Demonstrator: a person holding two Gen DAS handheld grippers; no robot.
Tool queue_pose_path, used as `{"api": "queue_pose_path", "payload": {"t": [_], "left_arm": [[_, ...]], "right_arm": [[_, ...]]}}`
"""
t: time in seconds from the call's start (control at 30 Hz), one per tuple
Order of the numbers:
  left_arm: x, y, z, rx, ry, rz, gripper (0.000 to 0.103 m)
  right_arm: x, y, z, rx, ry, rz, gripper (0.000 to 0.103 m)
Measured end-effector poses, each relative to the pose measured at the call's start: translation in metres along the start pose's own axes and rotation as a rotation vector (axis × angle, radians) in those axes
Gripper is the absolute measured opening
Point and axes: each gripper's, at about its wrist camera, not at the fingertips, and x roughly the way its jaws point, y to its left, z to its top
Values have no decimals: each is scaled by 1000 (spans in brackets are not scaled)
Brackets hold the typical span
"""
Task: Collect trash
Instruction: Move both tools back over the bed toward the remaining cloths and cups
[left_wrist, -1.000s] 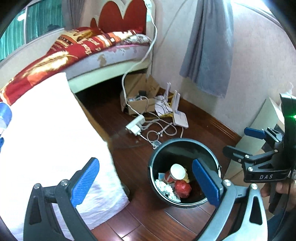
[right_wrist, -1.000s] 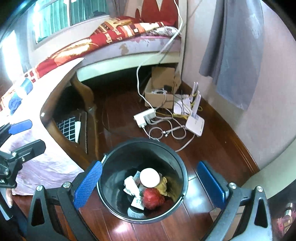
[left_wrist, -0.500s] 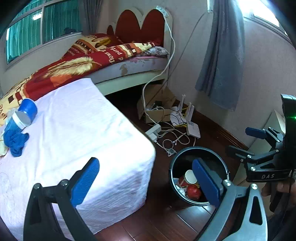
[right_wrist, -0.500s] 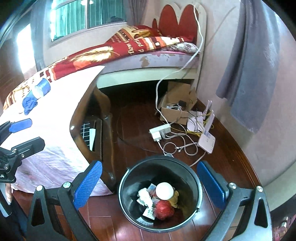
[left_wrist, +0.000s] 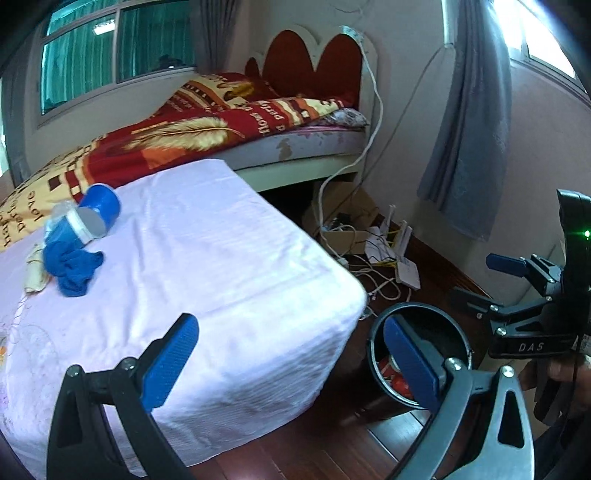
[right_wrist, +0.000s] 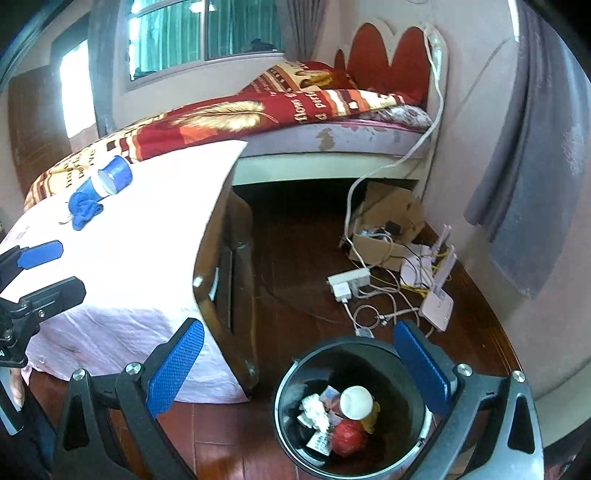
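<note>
A black trash bin (right_wrist: 354, 410) stands on the wood floor, holding a white cup, a red wrapper and crumpled paper. In the left wrist view the bin (left_wrist: 454, 332) sits low right, beside the table. On the white-clothed table (left_wrist: 207, 258) lie a blue paper cup (left_wrist: 94, 218) on its side, a crumpled blue cloth (left_wrist: 74, 266) and a pale scrap (left_wrist: 35, 271). My left gripper (left_wrist: 290, 360) is open and empty over the table's near corner. My right gripper (right_wrist: 295, 367) is open and empty above the bin. The cup (right_wrist: 112, 177) and cloth (right_wrist: 85, 208) show far left.
A bed (left_wrist: 221, 136) with a red patterned blanket runs behind the table. A cardboard box (right_wrist: 388, 225), a power strip (right_wrist: 349, 282), cables and a white router (right_wrist: 437, 304) clutter the floor by the wall. A grey curtain (left_wrist: 469, 147) hangs on the right.
Both grippers have risen and drawn back from the bin, which now looks smaller and lower. The left view has swung left, bringing the tabletop with the blue cup and cloth into sight.
</note>
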Motion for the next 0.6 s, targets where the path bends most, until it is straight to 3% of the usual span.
{"api": "queue_pose_path", "payload": {"t": [0.37,0.43,0.6], "left_arm": [[-30,80,-15,-101,-23,129,101],[-38,103,-21,-131,-28,163,101],[-53,164,-34,-210,-33,247,101]], "right_arm": [[15,75,35,-54,-64,168,103],[19,99,43,-89,-88,199,103],[35,167,68,-165,-45,225,103]]}}
